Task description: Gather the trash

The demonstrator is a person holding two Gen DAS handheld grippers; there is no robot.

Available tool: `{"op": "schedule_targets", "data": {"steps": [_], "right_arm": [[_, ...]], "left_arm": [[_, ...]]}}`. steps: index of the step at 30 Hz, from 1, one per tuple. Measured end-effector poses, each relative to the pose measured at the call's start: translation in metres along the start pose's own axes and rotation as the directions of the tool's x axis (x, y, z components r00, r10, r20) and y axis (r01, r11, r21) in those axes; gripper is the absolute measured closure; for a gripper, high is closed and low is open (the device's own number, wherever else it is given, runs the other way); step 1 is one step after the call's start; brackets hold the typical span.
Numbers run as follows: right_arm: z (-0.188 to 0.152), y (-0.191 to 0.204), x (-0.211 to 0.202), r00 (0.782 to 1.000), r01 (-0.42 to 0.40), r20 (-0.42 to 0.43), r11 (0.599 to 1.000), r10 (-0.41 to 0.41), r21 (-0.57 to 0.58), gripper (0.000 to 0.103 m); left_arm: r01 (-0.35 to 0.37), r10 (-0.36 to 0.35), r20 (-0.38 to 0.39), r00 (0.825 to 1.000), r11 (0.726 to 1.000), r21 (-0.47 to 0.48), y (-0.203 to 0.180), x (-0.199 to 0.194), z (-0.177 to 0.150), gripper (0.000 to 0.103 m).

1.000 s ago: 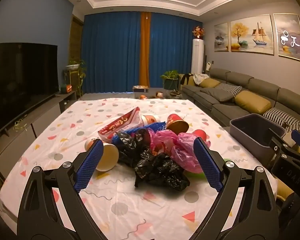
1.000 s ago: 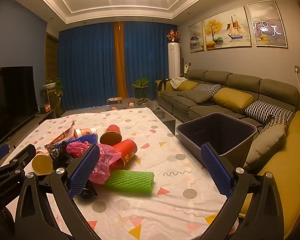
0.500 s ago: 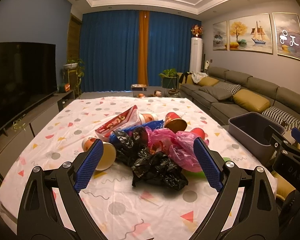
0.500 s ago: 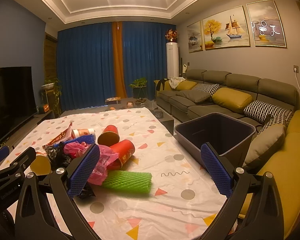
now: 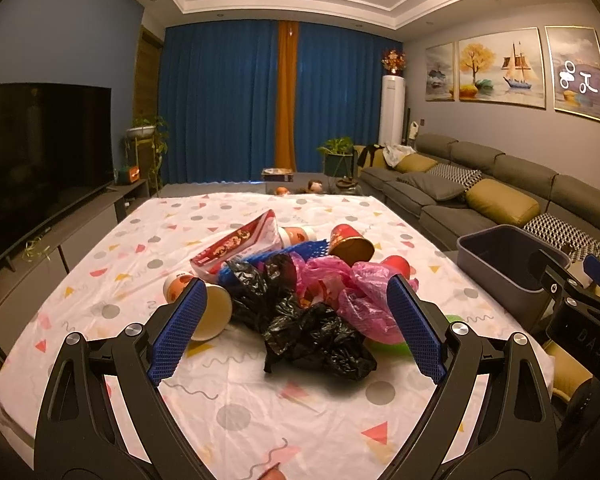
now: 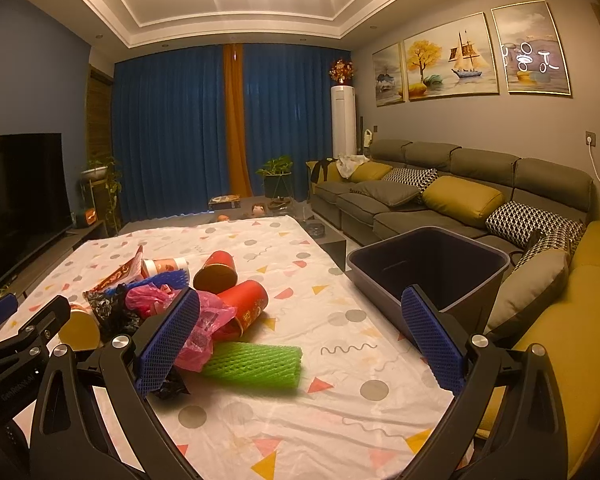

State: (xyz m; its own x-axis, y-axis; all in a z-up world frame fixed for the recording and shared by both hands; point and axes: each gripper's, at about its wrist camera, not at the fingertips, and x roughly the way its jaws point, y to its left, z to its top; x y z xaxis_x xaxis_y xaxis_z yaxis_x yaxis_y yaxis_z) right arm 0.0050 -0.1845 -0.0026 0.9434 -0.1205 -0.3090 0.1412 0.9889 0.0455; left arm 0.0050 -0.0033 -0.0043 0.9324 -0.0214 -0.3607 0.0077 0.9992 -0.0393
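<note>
Now – both hand-held grippers (image 5: 296,328) (image 6: 300,340) agape | four cups (image 6: 215,276) | one bin (image 6: 432,268)

A heap of trash sits mid-worktop. Nearest lies a crumpled black plastic bag (image 5: 312,320), with a pink plastic bag (image 5: 356,292) bunched against its right side. A green foam net sleeve (image 6: 256,364) lies flat beside the pink one. 2 red paper cups lie tipped over, one (image 6: 216,272) behind the other (image 6: 248,308). A beige-mouthed cup (image 5: 204,304) lies on its side at the left edge. Behind are a red-and-white snack wrapper (image 5: 240,244), a blue net piece (image 5: 296,250) and a white-and-orange cup (image 6: 164,267). A dark gray bin (image 6: 432,272) stands open at the worktop's right edge.
</note>
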Motion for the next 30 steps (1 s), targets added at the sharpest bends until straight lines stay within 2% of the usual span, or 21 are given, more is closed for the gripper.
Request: {"op": "schedule_targets", "data": {"steps": [30], "right_arm": [[-0.0004, -0.0004, -0.0009, 1.000, 0.002, 0.002, 1.000, -0.002, -0.001, 0.005]], "left_arm": [[0.019, -0.019, 0.005, 1.000, 1.000, 0.001, -0.0011, -0.0027, -0.0013, 0.013]]}}
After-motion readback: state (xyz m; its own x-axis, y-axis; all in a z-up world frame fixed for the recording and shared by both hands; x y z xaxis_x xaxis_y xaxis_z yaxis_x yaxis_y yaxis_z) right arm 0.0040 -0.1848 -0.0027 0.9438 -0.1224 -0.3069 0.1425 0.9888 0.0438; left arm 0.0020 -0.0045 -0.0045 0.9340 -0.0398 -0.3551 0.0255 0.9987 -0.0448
